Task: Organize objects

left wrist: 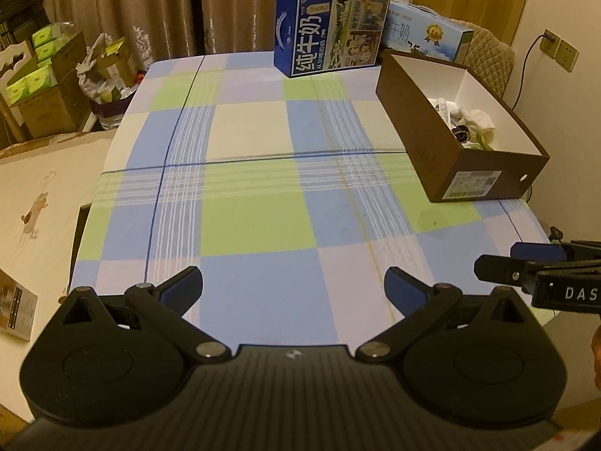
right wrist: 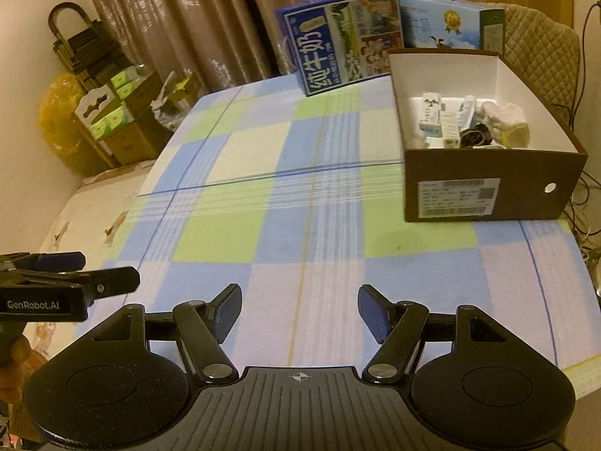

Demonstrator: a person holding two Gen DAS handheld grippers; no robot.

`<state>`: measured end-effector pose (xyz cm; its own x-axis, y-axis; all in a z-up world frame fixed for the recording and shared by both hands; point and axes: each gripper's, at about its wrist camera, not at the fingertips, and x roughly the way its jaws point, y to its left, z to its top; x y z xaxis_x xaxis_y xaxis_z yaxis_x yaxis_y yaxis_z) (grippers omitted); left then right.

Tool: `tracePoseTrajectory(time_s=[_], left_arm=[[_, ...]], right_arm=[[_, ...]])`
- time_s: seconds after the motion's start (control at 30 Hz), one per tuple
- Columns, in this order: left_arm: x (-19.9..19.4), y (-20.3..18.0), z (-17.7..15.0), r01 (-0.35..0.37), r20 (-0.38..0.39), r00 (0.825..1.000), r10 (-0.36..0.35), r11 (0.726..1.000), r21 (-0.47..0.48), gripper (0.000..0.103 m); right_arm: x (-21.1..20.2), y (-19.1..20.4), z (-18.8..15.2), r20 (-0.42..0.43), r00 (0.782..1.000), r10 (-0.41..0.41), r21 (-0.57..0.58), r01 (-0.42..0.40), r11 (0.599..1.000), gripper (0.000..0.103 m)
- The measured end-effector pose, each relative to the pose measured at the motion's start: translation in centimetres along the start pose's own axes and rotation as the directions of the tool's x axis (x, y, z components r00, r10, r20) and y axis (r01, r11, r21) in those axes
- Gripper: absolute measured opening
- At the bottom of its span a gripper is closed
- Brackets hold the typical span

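Broadly, a table fills both views, covered by a checked cloth of blue, green and pale squares. Behind it hang brown patterned curtains, and cardboard cartons with green packs are stacked at the left wall. Two milk cartons stand at the far edge: one dark blue, one light blue beside it. One brown shoe box sits open on the right side of the table, holding the gathered items: small packets, a tube, white socks and something dark I cannot make out. Both tools hover low over the near edge, holding nothing: the left gripper has its fingers spread wide, and the right gripper is likewise splayed apart.
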<state>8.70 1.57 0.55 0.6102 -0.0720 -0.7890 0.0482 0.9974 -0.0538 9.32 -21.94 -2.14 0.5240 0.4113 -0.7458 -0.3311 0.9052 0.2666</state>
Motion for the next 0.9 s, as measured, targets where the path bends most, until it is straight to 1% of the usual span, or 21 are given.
tracePoseTrajectory(time_s=[0.37,0.9], left_arm=[[-1.1,1.4,-1.5,-0.013,0.002,1.000,0.013,1.000,-0.016,0.102],[-0.9,1.4,-1.2,-0.019,0.000,1.000,0.019,1.000,-0.014,0.102]], right_arm=[[-0.2,1.9,-0.8,0.000,1.000,0.009,-0.027,-0.009,1.000,0.066],[-0.3,2.0,-0.8,0.000,1.000,0.007,-0.029,-0.007,1.000,0.066]])
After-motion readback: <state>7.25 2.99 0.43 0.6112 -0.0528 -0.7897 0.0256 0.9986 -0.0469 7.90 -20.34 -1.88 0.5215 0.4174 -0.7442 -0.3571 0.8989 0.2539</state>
